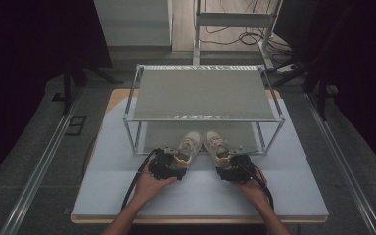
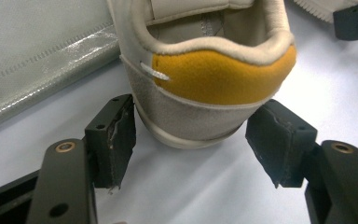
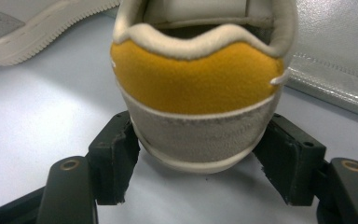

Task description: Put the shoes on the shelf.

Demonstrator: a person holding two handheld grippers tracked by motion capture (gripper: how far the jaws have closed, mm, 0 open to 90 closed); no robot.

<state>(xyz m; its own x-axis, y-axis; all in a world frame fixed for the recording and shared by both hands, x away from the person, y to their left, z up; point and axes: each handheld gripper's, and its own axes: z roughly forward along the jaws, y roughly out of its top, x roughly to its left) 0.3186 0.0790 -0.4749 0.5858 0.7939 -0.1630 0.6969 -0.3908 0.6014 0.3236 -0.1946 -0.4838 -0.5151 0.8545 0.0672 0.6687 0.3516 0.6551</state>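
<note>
Hands low, level: left gripper (image 2: 191, 140) fingers touching left shoe (image 2: 205, 79) heel; right gripper (image 3: 200, 163) fingers clasp right shoe (image 3: 196, 88) heel.

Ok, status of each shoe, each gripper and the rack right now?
Left shoe: upright on the table, heel between the left gripper pads, pads touching its sides.
Right shoe: upright, heel clamped by the right gripper.
Rack: standing, top shelf bare; shoe toes just under its front edge.

No readable text, label, brand or number appears on anything here.
</note>
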